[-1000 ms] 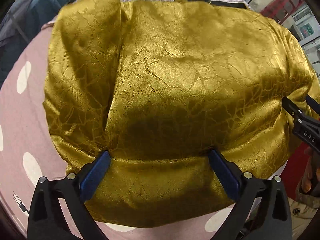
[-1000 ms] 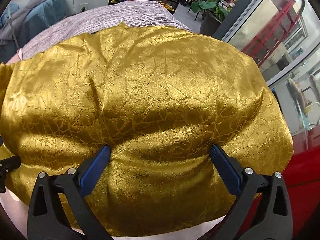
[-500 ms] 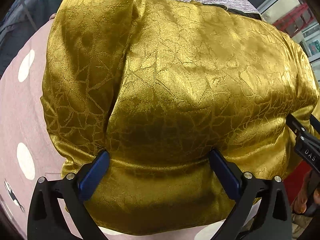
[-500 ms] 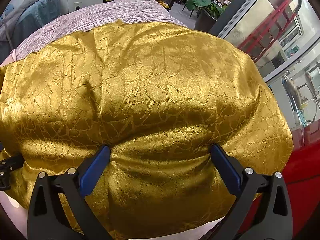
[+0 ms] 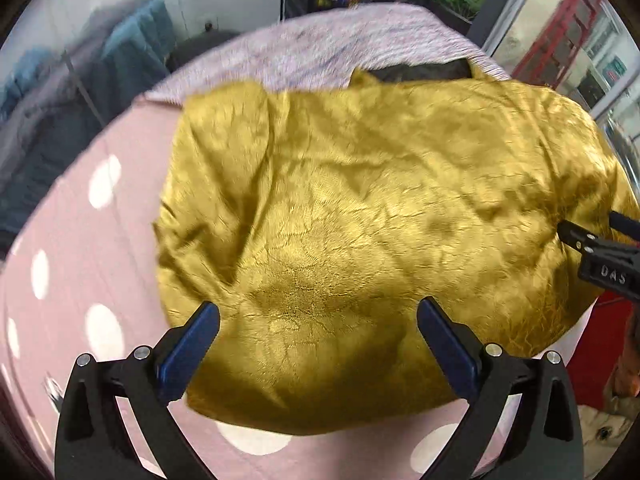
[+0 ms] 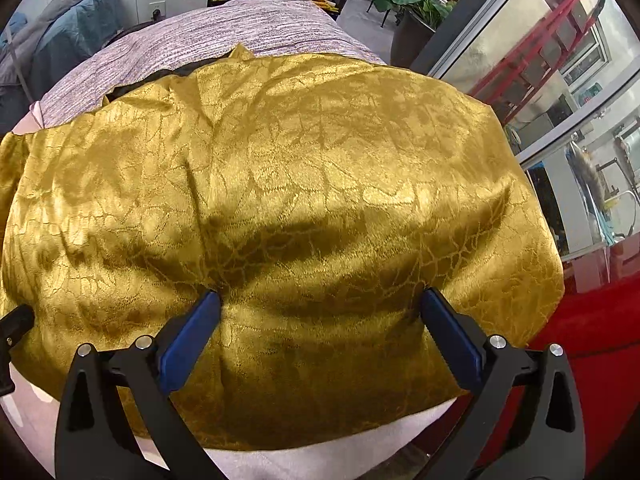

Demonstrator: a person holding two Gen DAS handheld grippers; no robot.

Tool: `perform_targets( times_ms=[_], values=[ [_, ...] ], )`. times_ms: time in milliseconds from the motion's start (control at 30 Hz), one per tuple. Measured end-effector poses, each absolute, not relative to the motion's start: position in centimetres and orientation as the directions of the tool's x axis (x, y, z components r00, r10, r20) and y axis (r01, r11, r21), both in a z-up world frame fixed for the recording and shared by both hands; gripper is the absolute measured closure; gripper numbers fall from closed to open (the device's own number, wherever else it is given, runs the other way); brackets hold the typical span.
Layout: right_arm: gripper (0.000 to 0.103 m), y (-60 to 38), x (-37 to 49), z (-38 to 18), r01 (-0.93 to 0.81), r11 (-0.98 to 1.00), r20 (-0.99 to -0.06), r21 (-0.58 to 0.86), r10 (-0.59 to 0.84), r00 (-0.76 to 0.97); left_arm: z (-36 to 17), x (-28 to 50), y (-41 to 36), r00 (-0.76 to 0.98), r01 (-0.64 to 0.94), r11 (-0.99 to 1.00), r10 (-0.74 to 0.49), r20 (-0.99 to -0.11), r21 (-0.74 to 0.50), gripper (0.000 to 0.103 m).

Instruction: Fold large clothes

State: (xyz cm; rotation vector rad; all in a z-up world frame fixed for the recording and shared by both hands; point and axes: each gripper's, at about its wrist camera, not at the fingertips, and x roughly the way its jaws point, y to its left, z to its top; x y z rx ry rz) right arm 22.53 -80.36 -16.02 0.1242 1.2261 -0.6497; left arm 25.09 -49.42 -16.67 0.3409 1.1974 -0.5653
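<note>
A big shiny gold cloth (image 5: 380, 216) lies spread on a pink sheet with white dots (image 5: 80, 264). The left gripper (image 5: 318, 316) has its fingers wide apart, holding nothing. The right gripper (image 6: 320, 300) is just as wide over the cloth, holding nothing.

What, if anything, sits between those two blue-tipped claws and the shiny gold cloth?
Nothing visible. The left gripper and right gripper are both open directly over the gold garment, with only bare fabric between their fingers.
</note>
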Motion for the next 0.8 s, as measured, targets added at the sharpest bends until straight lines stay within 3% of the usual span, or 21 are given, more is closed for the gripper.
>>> perform_targets(
  times_ms=[167,567,800],
  values=[
    [0.005,-79.8,21.1,-14.5,0.54,0.813,-0.912,-0.218,-0.367,0.183,-13.7,23.0,-50.1,0.311,0.646,0.763,-0.251,-0.917,0.01,0.006],
    [0.005,-75.4,17.2,-10.7,0.53,0.822,-0.905,-0.206,-0.366,0.216,-11.5,19.7,-49.1,0.228,0.652,0.755,-0.281,-0.932,-0.068,0.006],
    [0.005,-73.5,15.9,-9.3,0.532,0.825,-0.901,-0.191,-0.363,0.239,-10.0,18.4,-48.5,0.238,0.67,0.741,-0.281,-0.93,-0.052,0.006]
  ],
)
